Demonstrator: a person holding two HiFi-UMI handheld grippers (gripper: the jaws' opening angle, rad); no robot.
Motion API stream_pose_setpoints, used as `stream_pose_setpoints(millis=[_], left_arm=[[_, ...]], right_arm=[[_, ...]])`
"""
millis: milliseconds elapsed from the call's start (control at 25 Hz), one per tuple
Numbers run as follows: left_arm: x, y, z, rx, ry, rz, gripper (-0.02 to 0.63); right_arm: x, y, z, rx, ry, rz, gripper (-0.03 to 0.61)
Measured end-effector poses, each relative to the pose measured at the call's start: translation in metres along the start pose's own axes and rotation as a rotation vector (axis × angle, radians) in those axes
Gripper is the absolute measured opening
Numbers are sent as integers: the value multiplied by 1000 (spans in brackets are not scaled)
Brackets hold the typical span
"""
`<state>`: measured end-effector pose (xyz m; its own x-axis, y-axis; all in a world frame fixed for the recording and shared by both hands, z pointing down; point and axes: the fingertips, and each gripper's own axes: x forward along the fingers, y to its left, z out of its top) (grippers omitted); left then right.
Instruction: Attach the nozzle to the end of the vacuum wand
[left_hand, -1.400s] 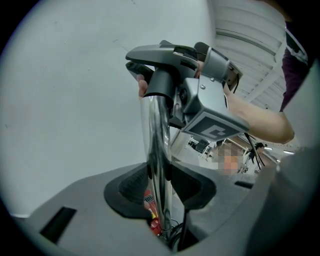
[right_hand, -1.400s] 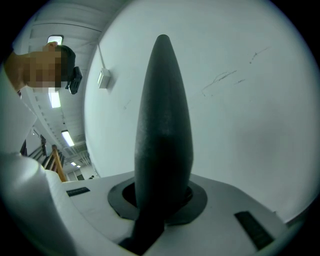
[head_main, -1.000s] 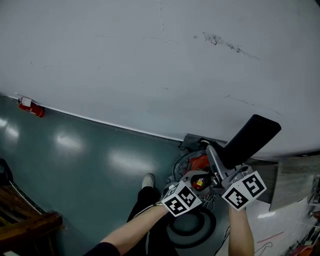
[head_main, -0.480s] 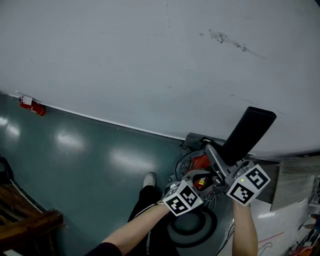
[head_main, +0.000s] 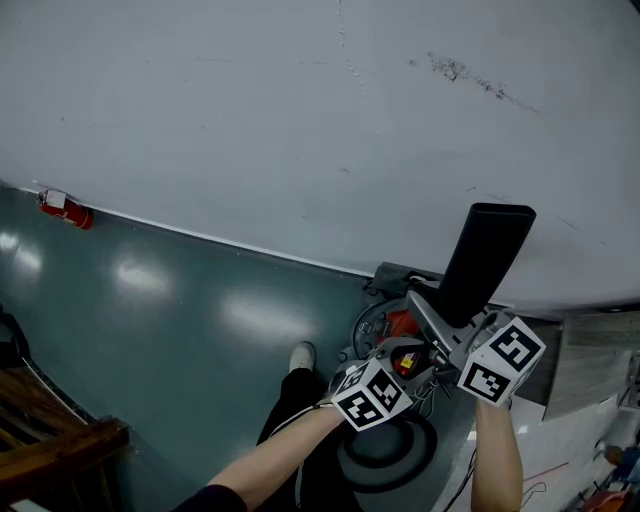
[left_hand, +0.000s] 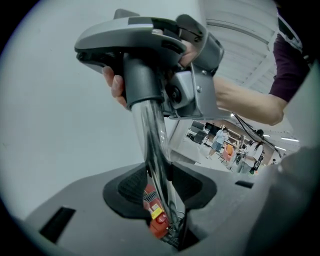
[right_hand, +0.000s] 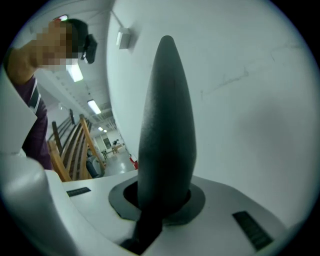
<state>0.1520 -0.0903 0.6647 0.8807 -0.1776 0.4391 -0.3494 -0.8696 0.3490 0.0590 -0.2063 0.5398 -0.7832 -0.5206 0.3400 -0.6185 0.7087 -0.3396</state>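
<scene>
Left gripper (left_hand: 165, 215): clamped on wand (left_hand: 152, 145), bracing it.
Right gripper (right_hand: 160, 210): holds nozzle (right_hand: 167, 125) at wand's top end, seemingly aligned to seat.

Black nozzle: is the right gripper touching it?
Touching. The right gripper view shows the right gripper with its jaws clamped on the base of the black nozzle.

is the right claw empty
No, the right claw is clamped on the black nozzle.
</scene>
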Motion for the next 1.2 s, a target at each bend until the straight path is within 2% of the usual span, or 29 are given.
stream_pose_setpoints(millis=[120, 160, 240, 320, 400, 560, 680, 840, 1040, 1120, 1200], left_arm=[[0, 0, -1, 9, 11, -10, 152], [0, 1, -1, 11, 11, -8, 153], [1, 3, -2, -4, 5, 0, 153], [1, 4, -3, -23, -2, 3, 153], [2, 3, -3, -25, -4, 0, 152], [2, 4, -3, -2, 9, -8, 153], [2, 5, -3, -3, 9, -5, 155], [3, 7, -3, -21, 9, -11, 155], [4, 9, -5, -52, 0, -28, 152], [5, 10, -6, -56, 4, -28, 153], [6, 11, -6, -54, 3, -19, 155]], right_arm=[[5, 16, -7, -223, 47, -29, 46], [7, 18, -9, -249, 60, -27, 46], [7, 13, -10, -188, 46, -18, 46], [3, 2, -7, -62, -9, -15, 46], [-1, -3, -5, -14, -39, -22, 46], [6, 3, -8, -93, -5, -12, 44], [7, 3, -13, -72, 20, 6, 43], [7, -2, -13, -49, 24, -12, 46], [8, -2, -12, -92, 19, -22, 67], [3, -1, -8, -126, 6, -32, 130], [-6, -2, -1, -131, -20, -45, 160]])
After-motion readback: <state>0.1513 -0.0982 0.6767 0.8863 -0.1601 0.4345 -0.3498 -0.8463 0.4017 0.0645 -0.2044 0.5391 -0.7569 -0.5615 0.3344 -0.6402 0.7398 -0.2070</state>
